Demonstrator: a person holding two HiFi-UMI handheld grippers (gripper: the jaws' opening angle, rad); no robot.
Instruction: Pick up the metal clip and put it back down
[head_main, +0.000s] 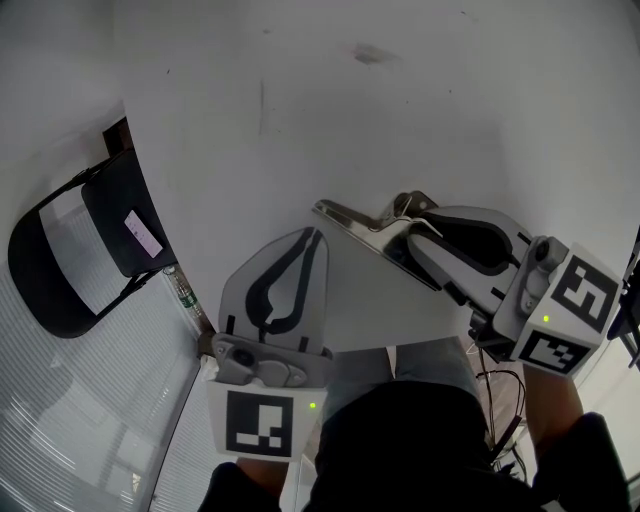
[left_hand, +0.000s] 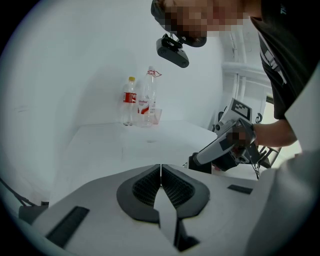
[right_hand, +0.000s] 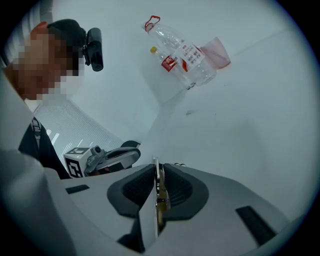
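A silvery metal clip (head_main: 352, 218) sticks out to the left from my right gripper (head_main: 408, 228), just above the white table (head_main: 420, 110). The right gripper is shut on it. In the right gripper view the clip (right_hand: 159, 192) stands on edge between the two dark ribbed pads (right_hand: 176, 189), which press on it from both sides. My left gripper (head_main: 312, 238) hovers nearer the table's front edge, below and left of the clip, and is apart from it. Its jaws are shut together with nothing between them (left_hand: 161, 168).
Two plastic bottles (left_hand: 137, 102) and a small pinkish cup (right_hand: 218, 52) stand by the wall at the table's far side. A black chair (head_main: 85, 250) is on the floor to the left. Another bottle (head_main: 186, 296) is at the table's left edge.
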